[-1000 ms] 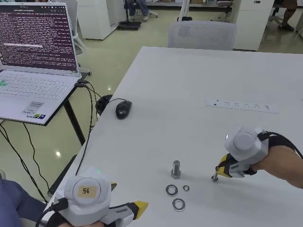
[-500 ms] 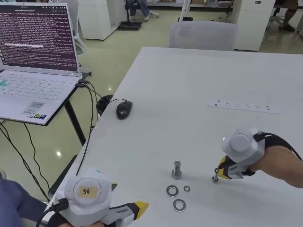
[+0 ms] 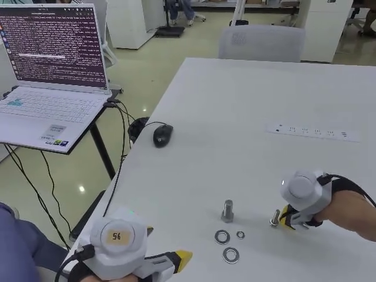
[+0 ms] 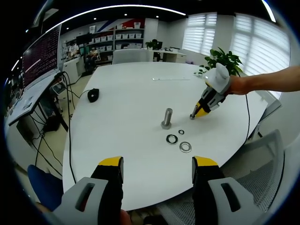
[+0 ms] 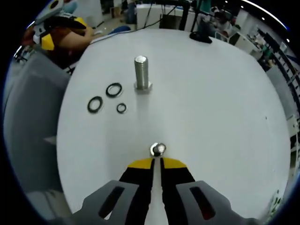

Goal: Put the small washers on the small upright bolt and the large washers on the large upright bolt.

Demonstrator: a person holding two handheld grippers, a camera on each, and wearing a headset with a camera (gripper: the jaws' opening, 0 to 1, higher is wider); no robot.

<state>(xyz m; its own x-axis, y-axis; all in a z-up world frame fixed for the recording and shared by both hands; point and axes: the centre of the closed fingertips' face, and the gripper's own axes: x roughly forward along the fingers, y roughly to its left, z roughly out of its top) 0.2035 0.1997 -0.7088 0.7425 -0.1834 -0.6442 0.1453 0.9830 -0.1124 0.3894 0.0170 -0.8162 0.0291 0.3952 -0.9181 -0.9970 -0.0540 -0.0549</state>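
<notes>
Three flat steel washers (image 3: 222, 237) lie by the large upright steel bolt (image 3: 228, 211), head view; likely light and slick, best pinched at the rim. Left gripper view: left gripper (image 4: 158, 164) gapes wide. Right gripper view: right gripper (image 5: 157, 161), nearly closed, touches the small upright steel bolt (image 5: 158, 149).

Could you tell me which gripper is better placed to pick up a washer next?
Left, probably: the left gripper is open and faces the washers; the right gripper is closed at the small bolt.
</notes>
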